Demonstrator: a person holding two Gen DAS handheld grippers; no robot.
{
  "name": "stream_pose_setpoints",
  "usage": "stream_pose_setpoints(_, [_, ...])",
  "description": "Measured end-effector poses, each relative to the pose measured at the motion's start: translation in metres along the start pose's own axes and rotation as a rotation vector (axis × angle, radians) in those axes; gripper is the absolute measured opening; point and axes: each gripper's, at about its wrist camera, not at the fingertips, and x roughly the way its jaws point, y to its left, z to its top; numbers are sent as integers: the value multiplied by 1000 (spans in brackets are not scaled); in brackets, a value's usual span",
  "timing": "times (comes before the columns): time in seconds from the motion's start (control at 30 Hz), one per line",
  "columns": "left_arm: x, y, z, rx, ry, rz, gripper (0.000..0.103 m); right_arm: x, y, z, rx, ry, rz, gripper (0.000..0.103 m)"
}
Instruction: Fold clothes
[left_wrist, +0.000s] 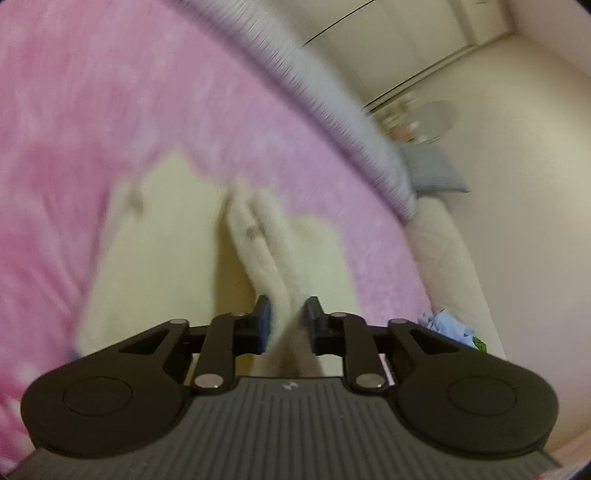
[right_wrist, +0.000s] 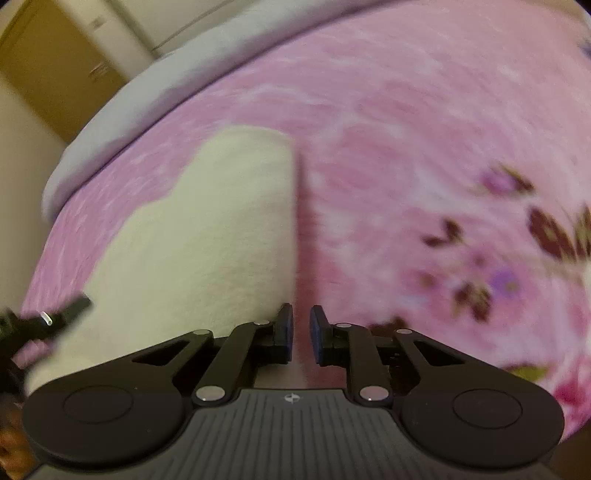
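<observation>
left gripper (left_wrist: 289, 321) is reaching forward low over the bed, jaws clamping a raised fold of one cream garment (left_wrist: 162, 251). right gripper (right_wrist: 301, 332) is hovering at the garment's right edge, jaws nearly closed, gripping nothing visible. garment is lying on one pink blanket (right_wrist: 388, 166). both views are blurring.

Left gripper (left_wrist: 287, 321) fingers (left_wrist: 263, 319) pinch cream garment (left_wrist: 166, 251) on pink blanket (left_wrist: 110, 110).

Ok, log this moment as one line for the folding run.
step: folding | left gripper: shut on cream garment, fold pinched | right gripper: nearly closed at garment edge, grip unclear | surface: pink blanket
</observation>
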Motion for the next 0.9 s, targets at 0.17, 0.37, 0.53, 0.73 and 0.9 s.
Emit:
stream_pose_setpoints(0.17, [-40, 29, -4, 0, -40, 80, 12, -6, 61, -11, -279, -44, -48, 20])
stream_pose_setpoints(0.37, [-49, 64, -22, -109, -60, 90, 12, 2, 103, -31, -524, -74, -146, 18])
stream_pose_setpoints(0.53, [-50, 45, -17, 1, -88, 96, 10, 3, 101, -33, -524, -76, -125, 18])
stream_pose_setpoints(0.73, [-44, 69, -31, -83, -67, 138, 15, 9, 107, -54, -614, -119, -165, 14])
stream_pose_setpoints(0.9, [-55, 81, -33, -280, -56, 39, 32, -1, 59, -44, -292, -78, -8, 14])
